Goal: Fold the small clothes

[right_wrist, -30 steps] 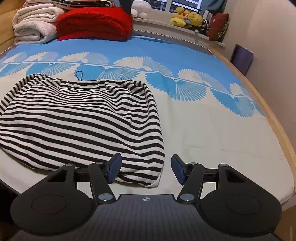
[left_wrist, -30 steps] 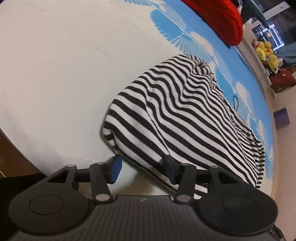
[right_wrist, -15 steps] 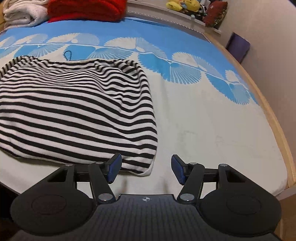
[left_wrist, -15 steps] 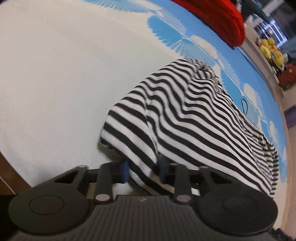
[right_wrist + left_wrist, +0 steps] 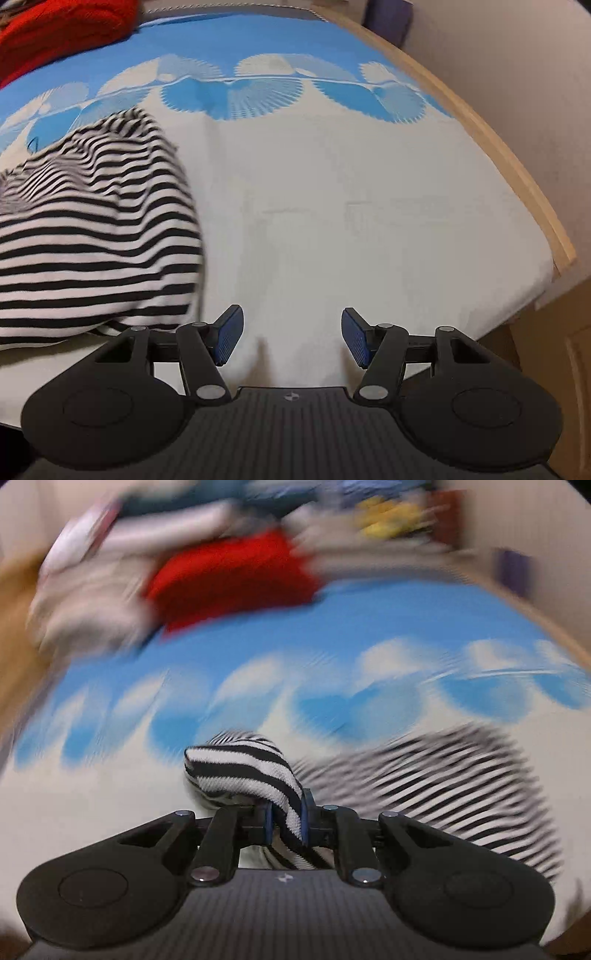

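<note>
A black-and-white striped garment (image 5: 92,236) lies on the bed at the left of the right wrist view. My left gripper (image 5: 287,821) is shut on a bunched corner of the striped garment (image 5: 240,771) and holds it raised; the rest of the cloth trails to the right, blurred by motion. My right gripper (image 5: 291,338) is open and empty, over bare white sheet just right of the garment's edge, not touching it.
The bed sheet (image 5: 351,206) is white with a blue fan pattern at the far side. A red folded blanket (image 5: 229,579) and pale towels (image 5: 85,605) lie at the head of the bed. A wooden bed edge (image 5: 517,177) runs along the right.
My left gripper closed on the garment's corner, lifted it and swung round fast, so its view is blurred. My right gripper drifted to the right, off the garment's edge, still open.
</note>
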